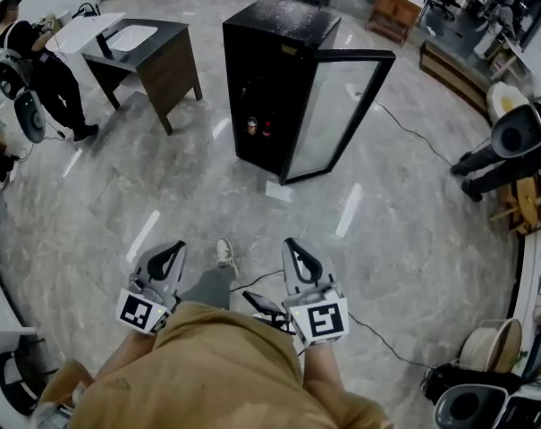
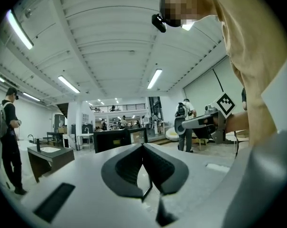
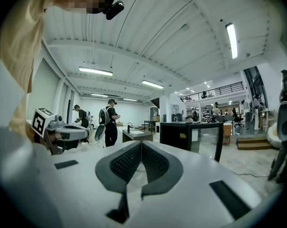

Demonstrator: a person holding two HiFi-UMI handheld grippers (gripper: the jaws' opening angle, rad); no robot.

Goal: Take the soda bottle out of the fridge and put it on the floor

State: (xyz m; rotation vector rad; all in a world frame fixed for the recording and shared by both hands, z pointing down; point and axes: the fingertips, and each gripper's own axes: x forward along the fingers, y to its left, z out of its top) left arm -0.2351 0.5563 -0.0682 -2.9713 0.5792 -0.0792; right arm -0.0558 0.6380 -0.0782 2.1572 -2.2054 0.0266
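A black fridge stands on the floor ahead of me, and its glass door is swung open to the right. On a low shelf inside sit two small drinks, one dark with a red label and one with an orange label; which is the soda bottle I cannot tell. My left gripper and right gripper are held low and well short of the fridge. Both are shut and hold nothing. The fridge shows far beyond the left gripper, and the fridge shows likewise beyond the right gripper.
A dark desk with a sink stands left of the fridge. A person with a backpack is at the far left. A cable runs over the marble floor behind the door. Stands and stools line the right side.
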